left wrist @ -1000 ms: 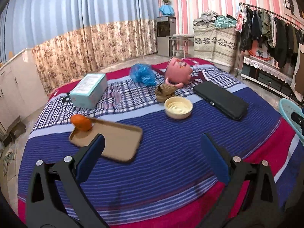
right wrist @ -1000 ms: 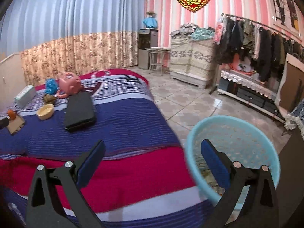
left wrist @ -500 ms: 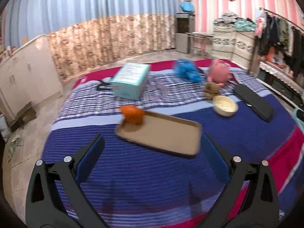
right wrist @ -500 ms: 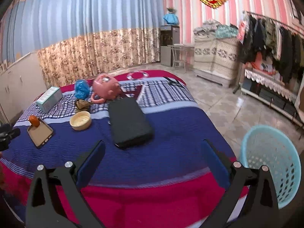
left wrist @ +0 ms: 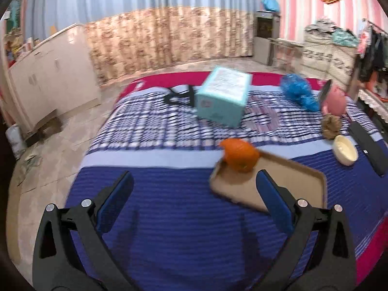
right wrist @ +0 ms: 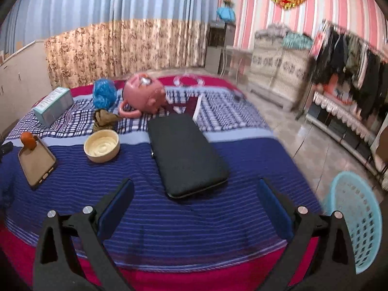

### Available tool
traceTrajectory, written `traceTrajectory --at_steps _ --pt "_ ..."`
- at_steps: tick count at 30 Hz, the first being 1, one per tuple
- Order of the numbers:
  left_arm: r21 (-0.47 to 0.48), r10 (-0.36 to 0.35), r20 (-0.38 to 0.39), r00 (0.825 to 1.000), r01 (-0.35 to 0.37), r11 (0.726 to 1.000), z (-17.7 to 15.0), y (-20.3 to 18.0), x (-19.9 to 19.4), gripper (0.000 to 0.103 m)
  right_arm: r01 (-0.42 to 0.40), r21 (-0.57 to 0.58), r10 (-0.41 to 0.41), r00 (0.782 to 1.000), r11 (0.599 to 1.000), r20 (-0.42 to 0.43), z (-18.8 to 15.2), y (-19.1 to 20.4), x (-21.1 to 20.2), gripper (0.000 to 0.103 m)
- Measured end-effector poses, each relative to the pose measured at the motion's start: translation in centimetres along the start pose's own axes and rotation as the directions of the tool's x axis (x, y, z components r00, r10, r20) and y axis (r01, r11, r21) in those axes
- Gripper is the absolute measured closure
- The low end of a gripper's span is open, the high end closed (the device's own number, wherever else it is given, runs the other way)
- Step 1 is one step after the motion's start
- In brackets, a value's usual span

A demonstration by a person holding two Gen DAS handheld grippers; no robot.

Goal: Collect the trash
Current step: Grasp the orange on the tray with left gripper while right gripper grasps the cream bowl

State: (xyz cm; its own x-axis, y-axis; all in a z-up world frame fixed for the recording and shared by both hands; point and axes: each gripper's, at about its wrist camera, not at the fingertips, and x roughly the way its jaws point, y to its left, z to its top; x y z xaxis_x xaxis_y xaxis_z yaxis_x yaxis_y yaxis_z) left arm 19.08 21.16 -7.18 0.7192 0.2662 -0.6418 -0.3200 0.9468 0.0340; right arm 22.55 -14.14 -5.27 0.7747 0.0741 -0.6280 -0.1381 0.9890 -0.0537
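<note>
Both sets of tongs hang released and empty over the bed (right wrist: 194, 223), wide gaps between the blue pads. The left tongs (left wrist: 194, 201) face the near blue stripes, and the orange peel (left wrist: 240, 155) sits just ahead and to their right, perched on the far corner of the tan tray (left wrist: 291, 184). That peel looks like the likeliest trash here.

Further ahead and right of the left tongs lie a crumpled brown wrapper (left wrist: 331, 126) and a blue plastic bag (left wrist: 299, 92), also probable candidates.

The right tongs (right wrist: 194, 206) point at the black case (right wrist: 186, 152), with the cream bowl (right wrist: 101, 145) ahead to their left and the light blue basket (right wrist: 359, 220) low on their right, off the bed on the floor.

Risks now. The peel sits at the tray's edge, so a grab from the side could nudge it off or drag the tray along. It looks curved and light, so a shallow pinch may let it slip. The soft bedding could give under the pads and snag. And the basket is well apart from the peel, so a loose hold may drop it on the carry.
</note>
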Motion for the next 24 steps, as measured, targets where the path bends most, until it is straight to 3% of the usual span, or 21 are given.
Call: traceTrajectory --at_steps 5,8,10,13,18,24 --pt "0.058 0.002 0.021 1.0 -0.003 0.998 0.9 -2.4 1.3 0.006 0.012 -0.008 -0.012 1.0 1.0 0.002 0.2 1.3 1.0 0.005" --pt "0.073 -0.022 0.007 1.0 0.022 0.997 1.2 -3.2 2.2 0.026 0.003 -0.009 -0.003 1.0 1.0 -0.004 0.6 2.1 1.6 0.005" --pt "0.085 -0.033 -0.009 0.999 0.033 0.996 1.1 -3.8 2.9 0.047 -0.013 -0.017 0.013 1.0 1.0 -0.011 0.9 2.7 2.0 0.005" --pt "0.09 -0.051 -0.014 0.999 0.052 0.995 0.7 -4.3 3.4 0.066 -0.062 -0.038 0.061 0.998 0.997 -0.029 1.3 4.2 2.9 0.005" --pt "0.097 -0.019 0.055 0.998 0.014 0.995 0.2 -4.5 2.3 0.073 -0.135 -0.094 0.131 0.99 0.986 -0.049 1.8 7.4 4.6 0.006" --pt "0.006 -0.056 0.07 0.996 0.056 0.998 0.5 -2.6 2.2 0.074 -0.192 -0.136 0.18 0.979 0.972 -0.099 2.9 10.2 7.0 0.006"
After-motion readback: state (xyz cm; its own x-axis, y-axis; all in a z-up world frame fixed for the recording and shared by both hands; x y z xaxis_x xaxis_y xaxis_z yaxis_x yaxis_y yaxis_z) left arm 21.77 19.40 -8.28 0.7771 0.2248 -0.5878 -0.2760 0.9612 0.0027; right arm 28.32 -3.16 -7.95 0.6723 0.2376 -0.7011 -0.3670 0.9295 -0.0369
